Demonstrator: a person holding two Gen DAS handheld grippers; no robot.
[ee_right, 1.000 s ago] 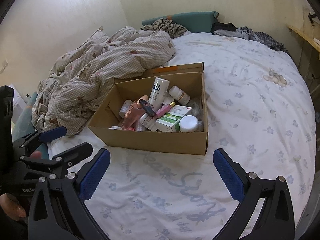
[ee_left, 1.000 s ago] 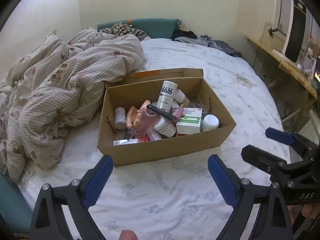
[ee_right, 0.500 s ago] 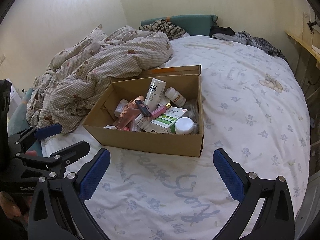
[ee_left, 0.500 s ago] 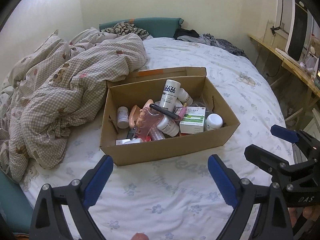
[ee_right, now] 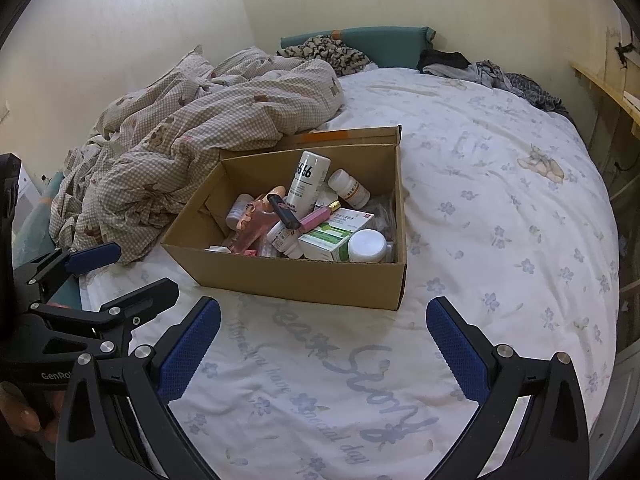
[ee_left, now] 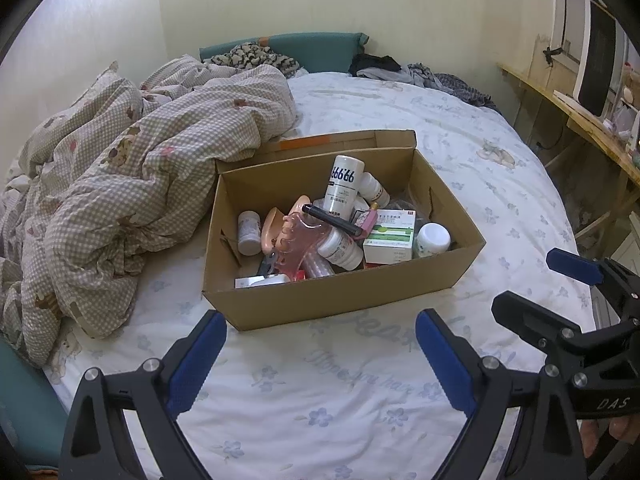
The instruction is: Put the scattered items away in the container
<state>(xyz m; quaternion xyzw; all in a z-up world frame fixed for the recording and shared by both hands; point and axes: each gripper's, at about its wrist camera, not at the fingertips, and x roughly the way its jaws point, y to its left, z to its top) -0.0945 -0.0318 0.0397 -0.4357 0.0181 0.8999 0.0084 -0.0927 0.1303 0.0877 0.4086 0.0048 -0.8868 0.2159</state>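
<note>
An open cardboard box point(ee_left: 328, 300) point(ee_right: 304, 276) sits on the bed, holding several items: a tall white bottle point(ee_left: 344, 186) point(ee_right: 308, 180), a pink hair claw point(ee_left: 296, 240), a green and white carton point(ee_left: 390, 236) point(ee_right: 334, 236), a white jar point(ee_left: 432, 238) point(ee_right: 366, 246) and a black tube point(ee_left: 332, 220). My left gripper point(ee_left: 320, 364) hangs open and empty just in front of the box. My right gripper point(ee_right: 324, 356) is also open and empty, near the box's front right corner. Each gripper shows at the edge of the other's view.
A rumpled checked duvet point(ee_left: 120, 184) point(ee_right: 192, 136) lies left of the box, touching its rear flap. Clothes point(ee_left: 424, 74) are piled by the teal headboard point(ee_left: 320, 46). A wooden shelf point(ee_left: 580, 120) runs along the right wall. White floral sheet point(ee_right: 500, 200) spreads to the right.
Both grippers have drawn back and risen slightly, so the box sits a little farther off. Both stay open and empty; the box contents are unchanged.
</note>
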